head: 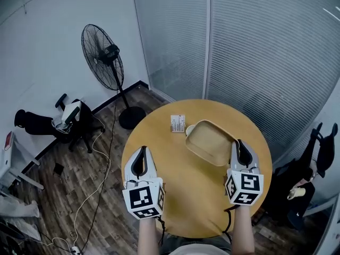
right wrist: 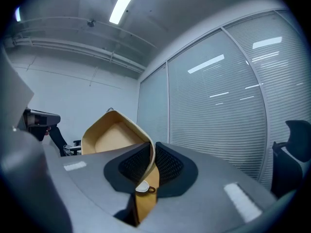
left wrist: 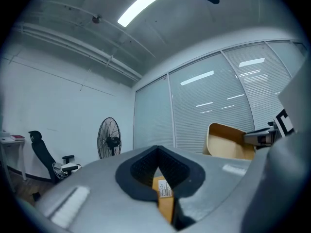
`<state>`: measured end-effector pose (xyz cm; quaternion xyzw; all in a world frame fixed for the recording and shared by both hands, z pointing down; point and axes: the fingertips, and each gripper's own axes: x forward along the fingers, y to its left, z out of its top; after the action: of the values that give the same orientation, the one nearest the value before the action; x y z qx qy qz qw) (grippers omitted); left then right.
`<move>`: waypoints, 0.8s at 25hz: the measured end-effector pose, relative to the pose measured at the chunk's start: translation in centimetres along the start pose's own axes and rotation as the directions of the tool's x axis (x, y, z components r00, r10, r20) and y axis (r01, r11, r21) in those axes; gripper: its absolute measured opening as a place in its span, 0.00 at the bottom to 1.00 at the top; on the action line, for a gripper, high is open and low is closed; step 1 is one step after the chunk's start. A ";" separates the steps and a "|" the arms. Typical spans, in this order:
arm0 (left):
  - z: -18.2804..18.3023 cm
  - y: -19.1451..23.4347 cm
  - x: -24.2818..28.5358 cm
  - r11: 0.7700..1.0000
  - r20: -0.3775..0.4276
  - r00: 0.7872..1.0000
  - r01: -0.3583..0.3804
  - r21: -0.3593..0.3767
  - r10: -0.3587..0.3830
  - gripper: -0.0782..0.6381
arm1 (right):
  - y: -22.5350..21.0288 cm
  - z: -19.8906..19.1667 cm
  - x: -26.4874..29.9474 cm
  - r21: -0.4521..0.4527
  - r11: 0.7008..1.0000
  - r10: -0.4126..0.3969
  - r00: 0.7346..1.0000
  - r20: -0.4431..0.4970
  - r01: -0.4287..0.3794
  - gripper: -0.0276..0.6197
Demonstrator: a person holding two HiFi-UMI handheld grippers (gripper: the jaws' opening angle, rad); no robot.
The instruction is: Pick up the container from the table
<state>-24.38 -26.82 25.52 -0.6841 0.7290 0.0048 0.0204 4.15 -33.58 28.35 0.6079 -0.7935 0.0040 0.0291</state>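
The container (head: 210, 141), a tan open tray, was held tilted over the far right part of the round wooden table (head: 186, 195). A standing fan (head: 103, 57) stood on the floor beyond the table. The right gripper (head: 241, 145) had its fingers closed on the container's near rim, with the wall pinched between the pads (right wrist: 165, 161). The left gripper (head: 142, 150) hovered near the table's left edge, its fingers closed together on nothing. A small card (head: 178, 123) stood just beside the container.
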 end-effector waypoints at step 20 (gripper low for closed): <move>0.6 -1.0 1.3 0.999 0.009 1.000 0.027 0.020 -0.028 0.11 | -1.1 1.3 0.1 -0.011 1.000 -0.008 0.999 0.037 0.009 0.14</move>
<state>-23.41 -28.14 24.91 -0.6938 0.7195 0.0005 0.0306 5.12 -34.01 27.01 0.6111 -0.7913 -0.0118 0.0179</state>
